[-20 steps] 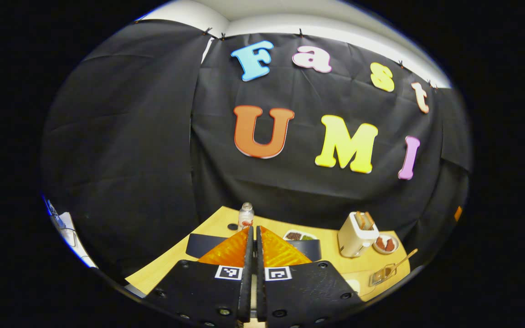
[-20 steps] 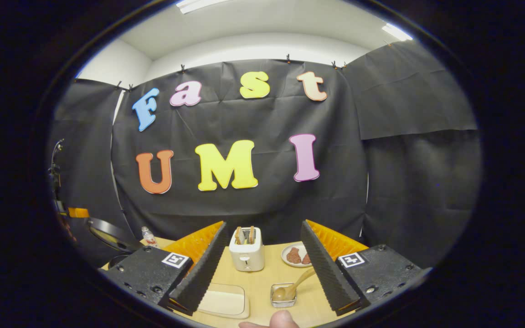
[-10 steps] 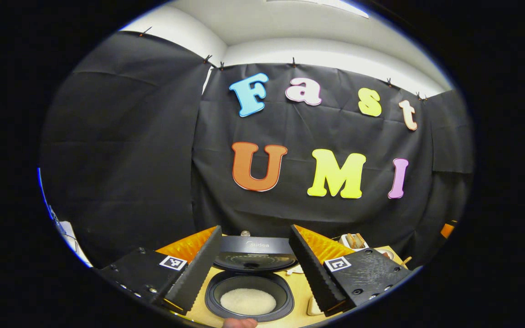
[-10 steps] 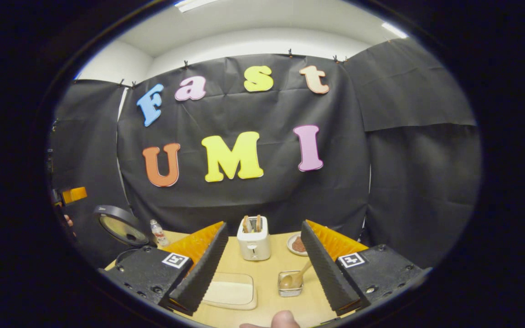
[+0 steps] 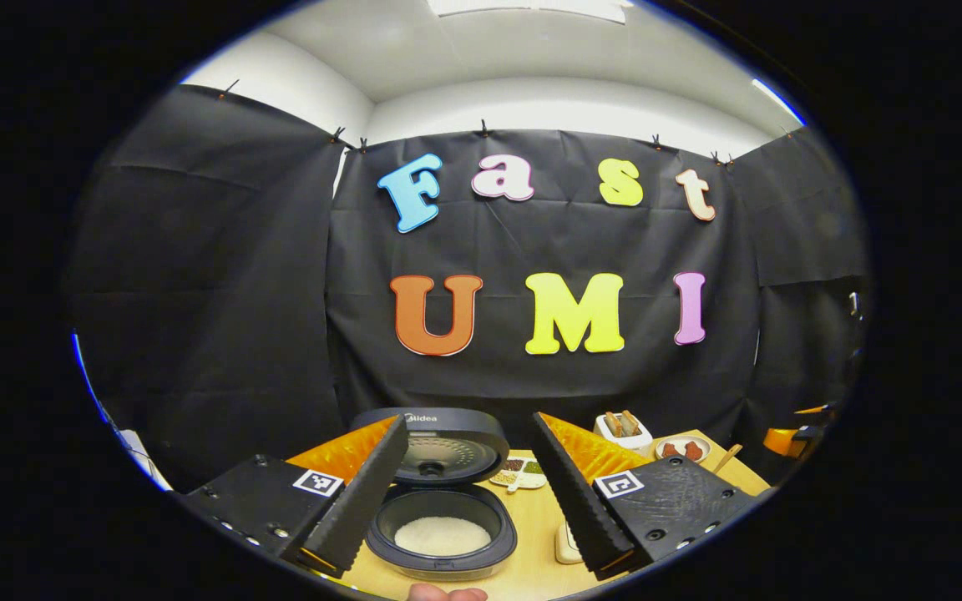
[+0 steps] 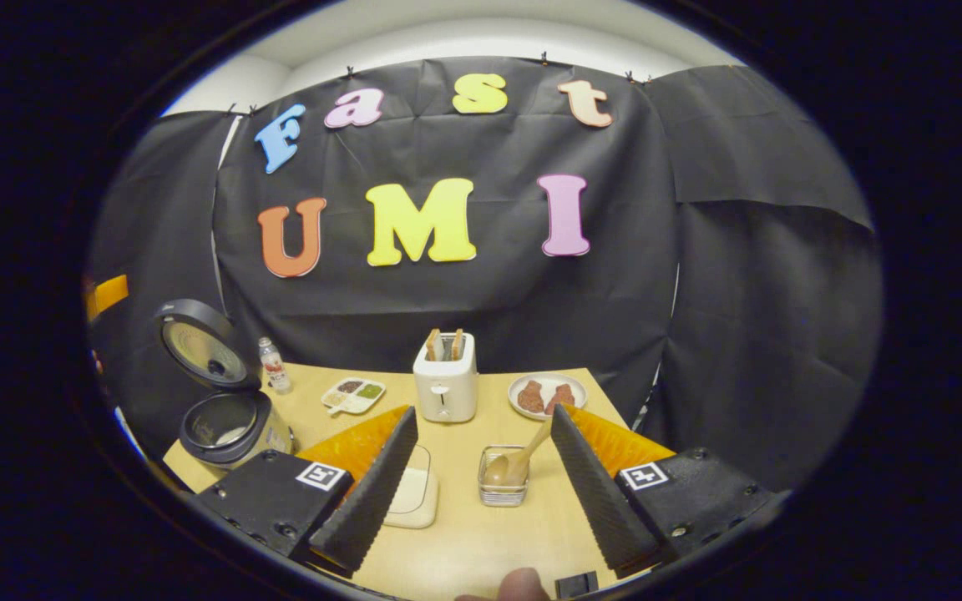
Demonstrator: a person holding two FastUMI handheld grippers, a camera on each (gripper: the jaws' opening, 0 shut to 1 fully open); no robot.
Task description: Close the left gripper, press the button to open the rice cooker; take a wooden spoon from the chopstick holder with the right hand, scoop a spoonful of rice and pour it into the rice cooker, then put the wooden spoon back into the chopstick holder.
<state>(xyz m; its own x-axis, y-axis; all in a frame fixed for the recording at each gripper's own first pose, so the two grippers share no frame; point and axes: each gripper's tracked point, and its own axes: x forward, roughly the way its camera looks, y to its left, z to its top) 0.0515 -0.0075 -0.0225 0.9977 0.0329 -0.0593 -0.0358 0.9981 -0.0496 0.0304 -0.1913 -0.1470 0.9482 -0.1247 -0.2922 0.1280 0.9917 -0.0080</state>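
Wooden spoon (image 6: 518, 462) in chopstick holder (image 6: 503, 482) — rice cooker (image 5: 441, 507) open.

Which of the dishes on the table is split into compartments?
The sectioned tray left of the toaster; its compartments hold different fillings. The round plate right of it is undivided.

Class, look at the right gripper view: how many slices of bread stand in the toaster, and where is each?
2. One slice stands in the left slot of the toaster, the other slice in the right slot. Their lower parts are hidden inside.
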